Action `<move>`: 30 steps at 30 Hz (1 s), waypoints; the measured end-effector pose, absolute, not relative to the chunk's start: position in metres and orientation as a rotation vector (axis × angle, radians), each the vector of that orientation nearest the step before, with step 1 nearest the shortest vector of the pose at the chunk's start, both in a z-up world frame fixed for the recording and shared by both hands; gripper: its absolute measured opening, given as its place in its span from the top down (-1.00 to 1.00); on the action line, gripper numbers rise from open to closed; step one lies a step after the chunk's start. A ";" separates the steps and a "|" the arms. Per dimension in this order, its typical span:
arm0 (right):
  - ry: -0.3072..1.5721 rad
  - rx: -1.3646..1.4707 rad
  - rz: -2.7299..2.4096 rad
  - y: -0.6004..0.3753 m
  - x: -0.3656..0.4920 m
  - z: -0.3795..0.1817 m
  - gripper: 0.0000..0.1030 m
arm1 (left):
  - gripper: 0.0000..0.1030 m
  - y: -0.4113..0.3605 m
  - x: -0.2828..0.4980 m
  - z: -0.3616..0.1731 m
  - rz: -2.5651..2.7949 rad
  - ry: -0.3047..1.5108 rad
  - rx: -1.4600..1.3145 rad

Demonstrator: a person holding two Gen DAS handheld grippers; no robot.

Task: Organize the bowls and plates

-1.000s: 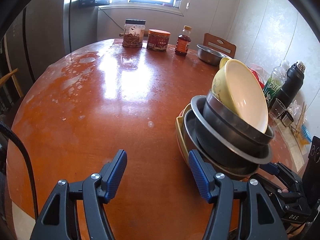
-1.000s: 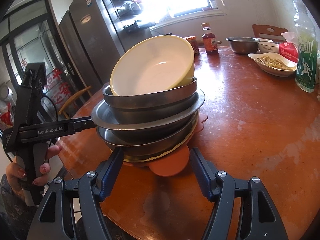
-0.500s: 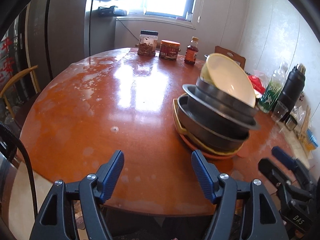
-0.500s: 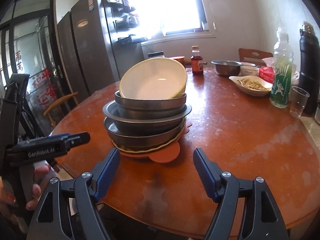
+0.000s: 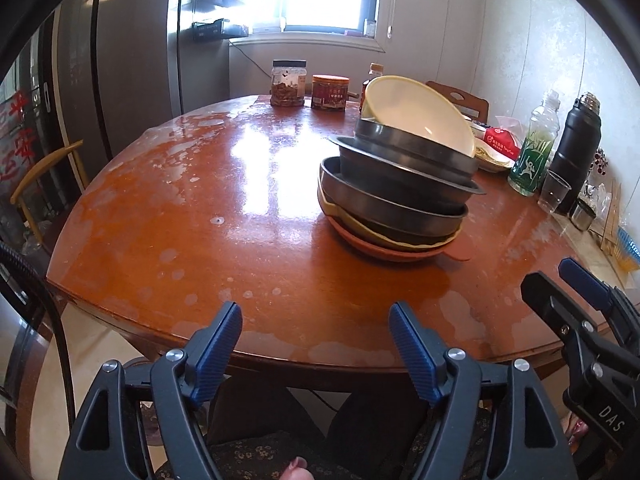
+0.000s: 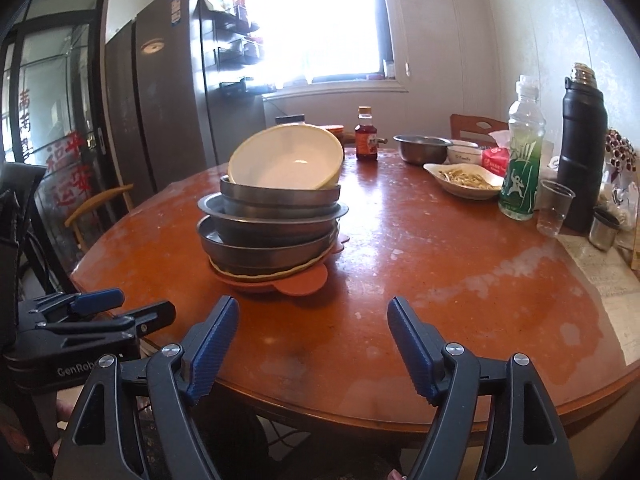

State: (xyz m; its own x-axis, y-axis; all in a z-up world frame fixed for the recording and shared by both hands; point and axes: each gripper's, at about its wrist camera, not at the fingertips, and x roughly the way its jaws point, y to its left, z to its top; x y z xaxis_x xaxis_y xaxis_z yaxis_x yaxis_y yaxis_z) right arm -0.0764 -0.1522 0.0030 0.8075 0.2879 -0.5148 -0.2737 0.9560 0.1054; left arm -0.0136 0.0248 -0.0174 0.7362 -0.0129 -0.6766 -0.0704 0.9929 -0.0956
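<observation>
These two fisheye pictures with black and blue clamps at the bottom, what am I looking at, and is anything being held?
Those clamps are hand-held grippers, one in each of a person's hands, each carrying a camera that looks along its fingers. One picture comes from the left gripper, the other from the right gripper. Both have just been opening and hold nothing. On the round wooden table stands a stack of metal bowls on plates, topped by a tilted cream bowl. Bottles, jars and a dish of food sit further back.
</observation>
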 end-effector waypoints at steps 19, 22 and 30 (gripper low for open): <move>0.596 0.091 0.306 -0.161 -0.077 -0.004 -0.52 | -0.50 0.018 -0.015 -0.020 0.040 0.766 -0.105; 0.604 0.095 0.310 -0.161 -0.076 -0.006 -0.52 | -0.50 0.019 -0.015 -0.021 0.044 0.770 -0.107; 0.616 0.100 0.320 -0.159 -0.075 -0.009 -0.52 | -0.50 0.019 -0.015 -0.023 0.039 0.777 -0.105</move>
State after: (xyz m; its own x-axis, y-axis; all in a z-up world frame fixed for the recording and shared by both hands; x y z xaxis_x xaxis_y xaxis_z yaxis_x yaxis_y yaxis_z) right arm -0.0755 -0.1592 -0.0087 0.7691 0.3237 -0.5511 -0.2648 0.9461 0.1862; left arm -0.0145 0.0190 -0.0231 0.7124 -0.0035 -0.7018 -0.0740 0.9940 -0.0801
